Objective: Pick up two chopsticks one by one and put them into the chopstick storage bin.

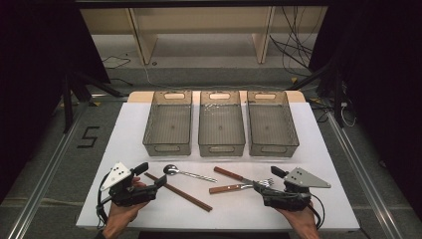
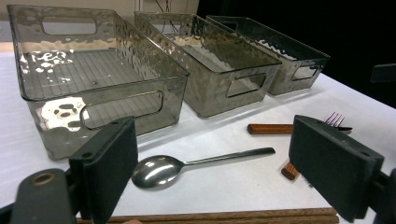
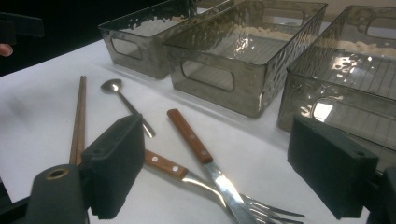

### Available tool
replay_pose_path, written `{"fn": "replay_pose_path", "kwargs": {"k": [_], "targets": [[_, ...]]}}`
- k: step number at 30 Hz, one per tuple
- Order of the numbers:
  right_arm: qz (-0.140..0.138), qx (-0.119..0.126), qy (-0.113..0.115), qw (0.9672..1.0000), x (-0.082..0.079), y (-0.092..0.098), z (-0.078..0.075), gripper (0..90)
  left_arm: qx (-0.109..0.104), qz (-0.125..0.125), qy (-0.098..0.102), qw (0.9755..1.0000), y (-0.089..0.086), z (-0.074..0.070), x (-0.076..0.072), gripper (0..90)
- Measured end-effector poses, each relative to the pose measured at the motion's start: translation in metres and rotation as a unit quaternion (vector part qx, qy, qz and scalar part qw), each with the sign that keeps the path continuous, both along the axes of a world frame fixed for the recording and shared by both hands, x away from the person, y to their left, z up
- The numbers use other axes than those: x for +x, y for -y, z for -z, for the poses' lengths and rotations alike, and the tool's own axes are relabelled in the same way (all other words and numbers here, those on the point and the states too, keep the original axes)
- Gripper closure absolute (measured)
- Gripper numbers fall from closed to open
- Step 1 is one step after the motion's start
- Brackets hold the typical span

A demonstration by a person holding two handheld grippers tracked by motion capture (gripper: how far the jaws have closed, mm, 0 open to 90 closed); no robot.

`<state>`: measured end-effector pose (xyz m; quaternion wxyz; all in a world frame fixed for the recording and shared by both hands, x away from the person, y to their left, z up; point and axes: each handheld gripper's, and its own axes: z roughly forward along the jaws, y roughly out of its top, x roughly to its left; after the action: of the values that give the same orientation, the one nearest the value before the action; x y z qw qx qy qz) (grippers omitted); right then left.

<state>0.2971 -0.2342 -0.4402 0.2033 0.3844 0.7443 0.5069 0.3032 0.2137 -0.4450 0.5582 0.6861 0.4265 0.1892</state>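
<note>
On the white table lie a metal spoon, a pair of brown chopsticks, a wooden-handled knife and a wooden-handled fork. My left gripper stands open at the front left, over the near end of the chopsticks. Between its jaws I see the spoon, and the chopsticks run below them. My right gripper is open at the front right, right at the fork's tines. The knife crosses over the fork between its jaws. Neither gripper holds anything.
Three empty, clear grey bins stand side by side at the back of the table: left, middle, right. Beyond the table are a wooden shelf frame and loose cables on the floor.
</note>
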Motion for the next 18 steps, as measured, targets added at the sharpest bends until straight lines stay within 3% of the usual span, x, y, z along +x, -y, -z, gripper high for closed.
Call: {"fn": "replay_pose_path", "kwargs": {"k": [18], "targets": [[-0.028,-0.026,-0.034,0.9987,0.006,-0.011,-0.005,21.8,-0.003,-0.005,0.003,1.0,-0.001,-0.001,0.0,15.1]]}}
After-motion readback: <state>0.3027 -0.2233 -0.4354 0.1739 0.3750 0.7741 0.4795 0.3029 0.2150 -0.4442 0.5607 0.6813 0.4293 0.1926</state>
